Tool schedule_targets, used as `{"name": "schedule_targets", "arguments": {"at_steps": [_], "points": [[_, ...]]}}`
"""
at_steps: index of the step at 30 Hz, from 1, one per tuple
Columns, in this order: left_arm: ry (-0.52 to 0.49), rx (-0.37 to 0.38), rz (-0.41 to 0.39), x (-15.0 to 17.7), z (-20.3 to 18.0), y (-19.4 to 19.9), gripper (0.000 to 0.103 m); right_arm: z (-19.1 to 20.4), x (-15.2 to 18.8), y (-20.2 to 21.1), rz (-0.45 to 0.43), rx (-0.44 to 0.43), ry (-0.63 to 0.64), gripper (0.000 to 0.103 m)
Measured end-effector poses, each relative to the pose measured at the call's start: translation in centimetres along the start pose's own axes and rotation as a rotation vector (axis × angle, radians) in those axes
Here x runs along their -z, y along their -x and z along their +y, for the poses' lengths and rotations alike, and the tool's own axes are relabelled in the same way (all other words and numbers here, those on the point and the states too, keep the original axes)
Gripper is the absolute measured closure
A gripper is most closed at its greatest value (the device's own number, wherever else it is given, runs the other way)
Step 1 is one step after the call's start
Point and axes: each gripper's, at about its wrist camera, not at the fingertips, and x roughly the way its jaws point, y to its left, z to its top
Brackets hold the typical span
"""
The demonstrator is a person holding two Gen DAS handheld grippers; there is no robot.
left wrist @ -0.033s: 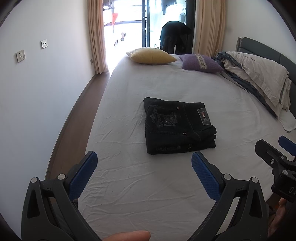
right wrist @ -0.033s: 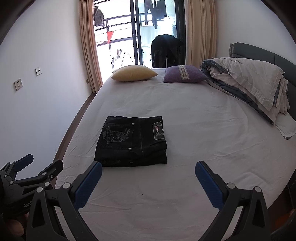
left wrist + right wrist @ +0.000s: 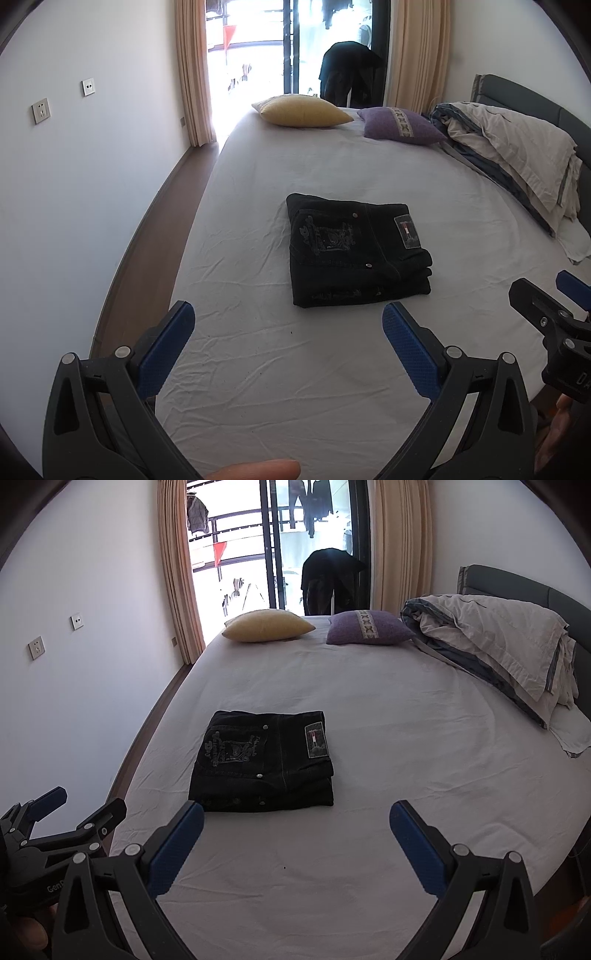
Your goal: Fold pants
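Black pants [image 3: 354,254] [image 3: 266,764] lie folded into a compact rectangle on the white bed sheet [image 3: 295,369] [image 3: 406,757], back pocket embroidery and a label patch facing up. My left gripper [image 3: 287,321] hovers open above the sheet, just short of the near edge of the pants, with nothing between its blue pads. Held open and empty too, my right gripper [image 3: 297,814] is in front of the bundle's near right corner. Each gripper shows at the edge of the other view: the right gripper [image 3: 545,284] and the left gripper [image 3: 86,805].
A yellow pillow [image 3: 303,110] and a purple pillow [image 3: 402,123] lie at the far end of the bed. A rumpled duvet [image 3: 517,158] is piled along the right by the grey headboard. A narrow floor strip [image 3: 155,240] and a wall run along the left.
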Motion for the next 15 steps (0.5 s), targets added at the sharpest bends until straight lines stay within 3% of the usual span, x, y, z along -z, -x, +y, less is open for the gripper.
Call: {"name": "schedule_targets", "arguments": {"at_steps": [15], "points": [[0.002, -0.001, 0.004, 0.3, -0.14, 0.13, 0.0, 0.23, 0.53, -0.45, 0.013, -0.006, 0.003, 0.0]]}}
